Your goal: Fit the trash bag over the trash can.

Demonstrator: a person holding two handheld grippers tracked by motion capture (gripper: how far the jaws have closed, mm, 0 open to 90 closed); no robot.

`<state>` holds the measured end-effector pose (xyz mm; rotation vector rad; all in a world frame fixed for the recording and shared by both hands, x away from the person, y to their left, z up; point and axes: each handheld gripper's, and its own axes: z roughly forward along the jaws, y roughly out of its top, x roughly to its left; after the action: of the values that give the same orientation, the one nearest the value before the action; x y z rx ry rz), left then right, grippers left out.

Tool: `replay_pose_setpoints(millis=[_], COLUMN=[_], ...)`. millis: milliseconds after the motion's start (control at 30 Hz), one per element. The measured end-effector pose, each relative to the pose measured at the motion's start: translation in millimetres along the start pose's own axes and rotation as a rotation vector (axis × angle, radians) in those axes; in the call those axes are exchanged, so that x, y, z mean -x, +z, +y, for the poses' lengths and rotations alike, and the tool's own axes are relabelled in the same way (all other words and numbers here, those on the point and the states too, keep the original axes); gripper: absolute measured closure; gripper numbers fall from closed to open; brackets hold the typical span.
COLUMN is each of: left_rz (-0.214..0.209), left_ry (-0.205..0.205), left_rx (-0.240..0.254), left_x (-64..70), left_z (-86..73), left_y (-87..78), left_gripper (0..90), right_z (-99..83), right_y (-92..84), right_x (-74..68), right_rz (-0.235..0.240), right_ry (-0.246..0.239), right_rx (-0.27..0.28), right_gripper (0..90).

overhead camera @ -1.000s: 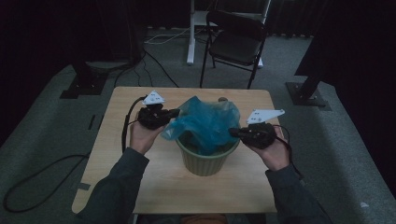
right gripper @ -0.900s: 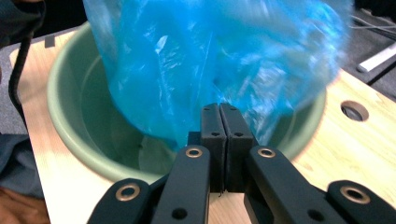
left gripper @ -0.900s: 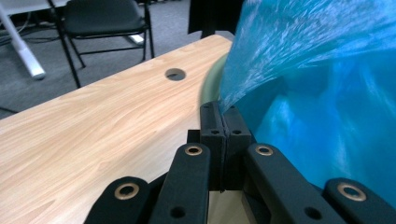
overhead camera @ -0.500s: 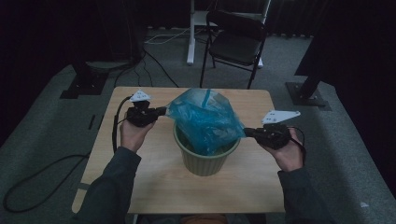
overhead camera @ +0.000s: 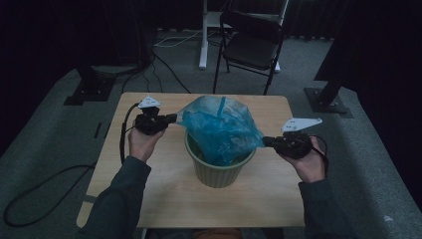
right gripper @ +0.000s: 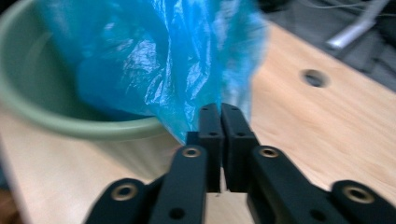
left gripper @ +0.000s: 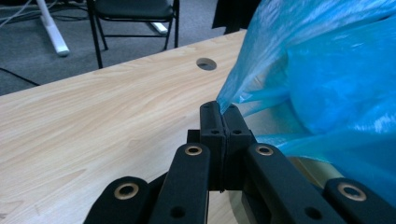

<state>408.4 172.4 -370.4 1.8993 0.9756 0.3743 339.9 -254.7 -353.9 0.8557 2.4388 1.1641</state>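
Blue plastic bag (overhead camera: pixel 219 129) sits in the green bin (overhead camera: pixel 219 169) mid-bench. We find the left tool (overhead camera: pixel 171 118) clamped on its rim; the right tool (overhead camera: pixel 264 141), jaws just easing apart, pinches the opposite edge (presumably stretching the mouth over the bin).

The crinkled translucent plastic bag (overhead camera: pixel 219 128) is bright blue, and the round plastic bin (overhead camera: pixel 216 169) under it is pale green. The wooden surface (overhead camera: pixel 149 189) shows light tan grain; both claws (left gripper: pixel 219 122) (right gripper: pixel 220 122) are matte black.
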Motion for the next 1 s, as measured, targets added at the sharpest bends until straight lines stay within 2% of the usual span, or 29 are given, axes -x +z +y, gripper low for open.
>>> replay_pose_setpoints(millis=[100,267,300,467,700,800,867,1000], left_rz=[-0.021,-0.032,-0.032,-0.036,-0.04,-0.039,-0.037,-0.03], left_ry=[0.02,0.034,0.034,0.044,0.072,0.072,0.072,0.073], left_rx=[0.005,0.016,0.017,0.024,0.043,0.057,0.067,0.063], left_x=[4.8,9.0,9.3,11.6,15.4,15.9,15.8,14.7], left_z=[1.5,4.9,5.5,8.0,13.7,16.4,20.1,24.8], left_y=[1.1,1.5,1.4,2.4,4.0,3.9,4.3,8.1], left_gripper=[87.7,87.3,87.3,86.5,80.2,74.5,73.3,78.1], right_z=[1.4,6.6,9.3,19.7,36.9,41.4,46.7,49.9], right_y=[1.1,-4.5,-7.6,-9.3,12.6,18.6,23.5,25.4], right_x=[-3.6,-2.1,-1.4,-0.8,5.4,7.1,10.9,19.8], right_rz=[0.03,0.038,0.036,0.02,0.004,-0.002,-0.016,-0.037], right_ry=[-0.027,-0.015,-0.014,-0.012,0.003,0.007,0.015,0.052], right_rx=[0.02,0.078,0.107,0.157,0.162,0.158,0.152,0.153], right_gripper=[73.7,65.2,62.5,59.1,56.0,58.7,73.2,84.8])
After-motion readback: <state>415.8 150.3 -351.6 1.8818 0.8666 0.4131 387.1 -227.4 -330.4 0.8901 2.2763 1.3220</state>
